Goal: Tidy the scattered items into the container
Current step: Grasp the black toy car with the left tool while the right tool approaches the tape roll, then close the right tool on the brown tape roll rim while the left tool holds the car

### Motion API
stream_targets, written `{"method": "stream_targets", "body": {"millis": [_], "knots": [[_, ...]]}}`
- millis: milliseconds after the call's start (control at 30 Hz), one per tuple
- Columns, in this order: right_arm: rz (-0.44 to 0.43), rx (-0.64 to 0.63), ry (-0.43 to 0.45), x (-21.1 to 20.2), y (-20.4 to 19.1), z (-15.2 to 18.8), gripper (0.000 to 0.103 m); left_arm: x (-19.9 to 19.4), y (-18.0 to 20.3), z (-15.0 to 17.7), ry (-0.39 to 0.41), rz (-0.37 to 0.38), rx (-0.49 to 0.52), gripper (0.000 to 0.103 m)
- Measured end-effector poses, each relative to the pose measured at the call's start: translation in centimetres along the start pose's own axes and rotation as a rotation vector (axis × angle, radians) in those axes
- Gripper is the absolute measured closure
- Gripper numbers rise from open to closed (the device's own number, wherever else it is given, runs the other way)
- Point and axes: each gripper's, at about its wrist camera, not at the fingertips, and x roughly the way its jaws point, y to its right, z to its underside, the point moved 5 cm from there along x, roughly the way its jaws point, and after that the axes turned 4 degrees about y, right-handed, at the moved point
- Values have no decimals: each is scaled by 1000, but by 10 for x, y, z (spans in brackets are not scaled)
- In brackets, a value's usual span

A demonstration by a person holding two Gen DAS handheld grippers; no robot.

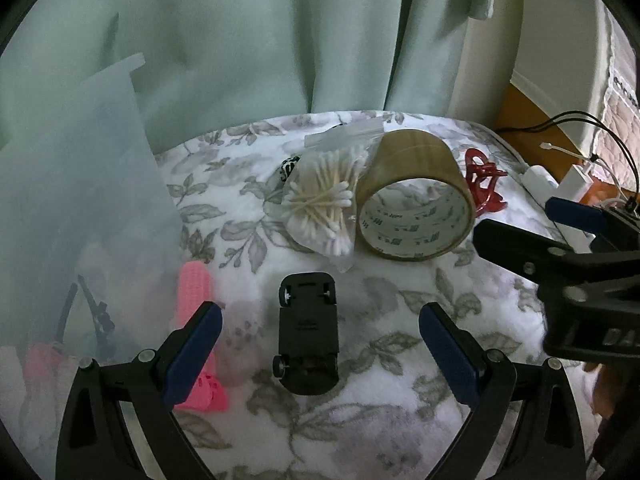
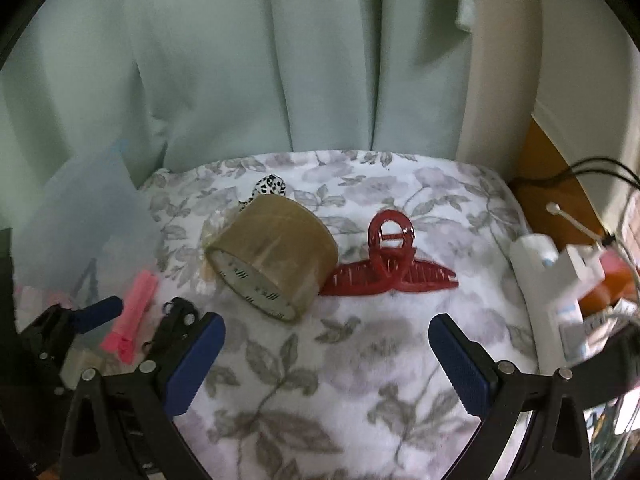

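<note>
We list the black clip (image 1: 308,332) on the floral bedspread (image 1: 400,320), long axis running straight away from our left tongs (image 1: 320,356), spread apart and empty around it; right tongs (image 2: 328,364), likewise apart, face the red hair claw (image 2: 390,268).

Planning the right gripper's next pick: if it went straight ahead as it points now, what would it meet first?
Probably the red hair claw, lying roughly centred ahead of the open right gripper. The tape roll sits just left of that line, though depth is hard to judge.
</note>
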Motion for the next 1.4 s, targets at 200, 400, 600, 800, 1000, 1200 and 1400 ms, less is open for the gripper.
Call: {"method": "stream_targets", "body": {"millis": [200,400,600,800,1000,1200,1400], "knots": [[9,-41,18,18,-3,-6,0,7,-7,1,-15,-20,-35,4],[8,-75,37,31,-9,-14,0,10,-17,1,-4,-43,-66,10],[7,-167,54,37,-26,-19,0,15,-25,2,-16,-48,-95,27],[63,-255,69,47,-38,-24,0,21,-26,6,-39,-40,-106,50],[94,-263,75,55,-33,-31,13,24,-29,5,-39,-27,-125,64],[134,-259,67,63,-22,-40,25,27,-31,4,-38,-27,-139,67],[167,-241,70,72,-18,-46,46,31,-32,2,-37,-31,-145,67]]}}
